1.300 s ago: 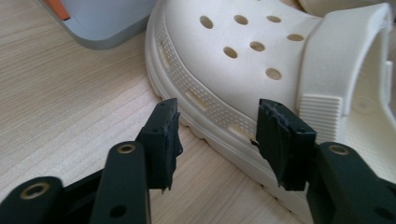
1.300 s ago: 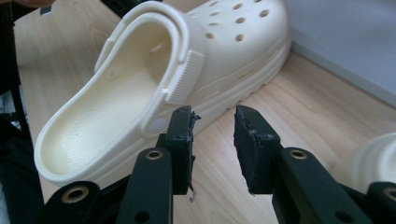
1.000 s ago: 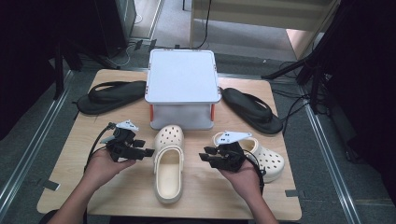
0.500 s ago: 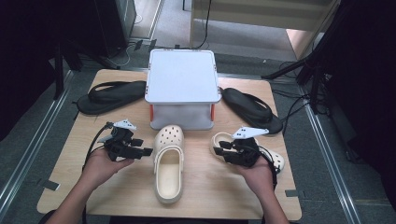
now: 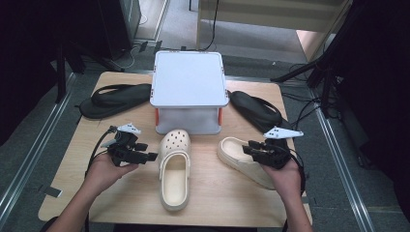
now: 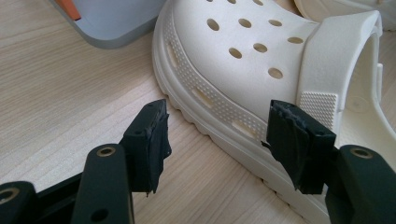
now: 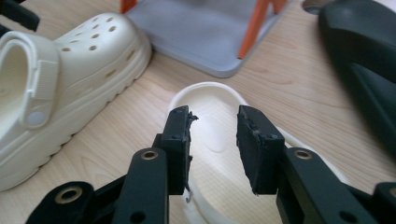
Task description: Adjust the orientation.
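High view shows the right gripper (image 5: 252, 149) with jaws spread over the right clog (image 5: 241, 159); light, springy foam, best pinched at its heel rim.

A light wooden table (image 5: 212, 193) stands on grey carpet (image 5: 29, 159), with metal rails (image 5: 338, 159) running along the floor at either side. Black stands and cables (image 5: 314, 77) crowd the dark edges. Behind the table, pale wooden furniture (image 5: 270, 14) catches the light.
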### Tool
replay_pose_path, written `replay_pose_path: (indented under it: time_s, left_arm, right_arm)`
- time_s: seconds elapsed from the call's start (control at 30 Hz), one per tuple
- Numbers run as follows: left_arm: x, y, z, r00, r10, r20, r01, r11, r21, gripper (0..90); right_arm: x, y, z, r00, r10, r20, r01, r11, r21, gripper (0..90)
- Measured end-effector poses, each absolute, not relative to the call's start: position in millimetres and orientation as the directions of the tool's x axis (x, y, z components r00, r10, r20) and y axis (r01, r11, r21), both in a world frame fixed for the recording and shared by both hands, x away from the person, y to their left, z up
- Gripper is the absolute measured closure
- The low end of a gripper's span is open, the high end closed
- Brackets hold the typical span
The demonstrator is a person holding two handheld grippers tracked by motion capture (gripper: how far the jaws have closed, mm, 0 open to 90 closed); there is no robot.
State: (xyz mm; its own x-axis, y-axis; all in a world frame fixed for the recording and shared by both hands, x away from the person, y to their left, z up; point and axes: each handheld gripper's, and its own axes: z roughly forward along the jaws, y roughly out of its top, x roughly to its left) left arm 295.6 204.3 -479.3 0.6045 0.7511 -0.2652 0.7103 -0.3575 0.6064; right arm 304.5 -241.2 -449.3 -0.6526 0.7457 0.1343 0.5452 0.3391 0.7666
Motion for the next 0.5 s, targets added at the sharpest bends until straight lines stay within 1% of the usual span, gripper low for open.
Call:
replay_pose_path:
  time_s: [0.3, 0.4, 0.43, 0.5]
  left_arm:
    - [297, 203, -481, 0.611, 0.746, -0.265, 0.709, -0.367, 0.602, 39.5]
    - [297, 203, -481, 0.61, 0.746, -0.265, 0.71, -0.366, 0.602, 39.5]
    - [297, 203, -481, 0.611, 0.746, -0.264, 0.709, -0.367, 0.602, 39.5]
    - [297, 202, -482, 0.611, 0.747, -0.264, 0.709, -0.368, 0.602, 39.5]
  right_arm:
    - [309, -269, -449, -0.59, 0.796, 0.134, 0.575, 0.299, 0.762, 66.0]
    - [311, -275, -450, -0.578, 0.806, 0.131, 0.583, 0.295, 0.757, 65.6]
    - [312, -279, -450, -0.573, 0.806, 0.148, 0.587, 0.278, 0.76, 65.4]
    - [312, -281, -450, -0.572, 0.807, 0.15, 0.587, 0.275, 0.762, 65.3]
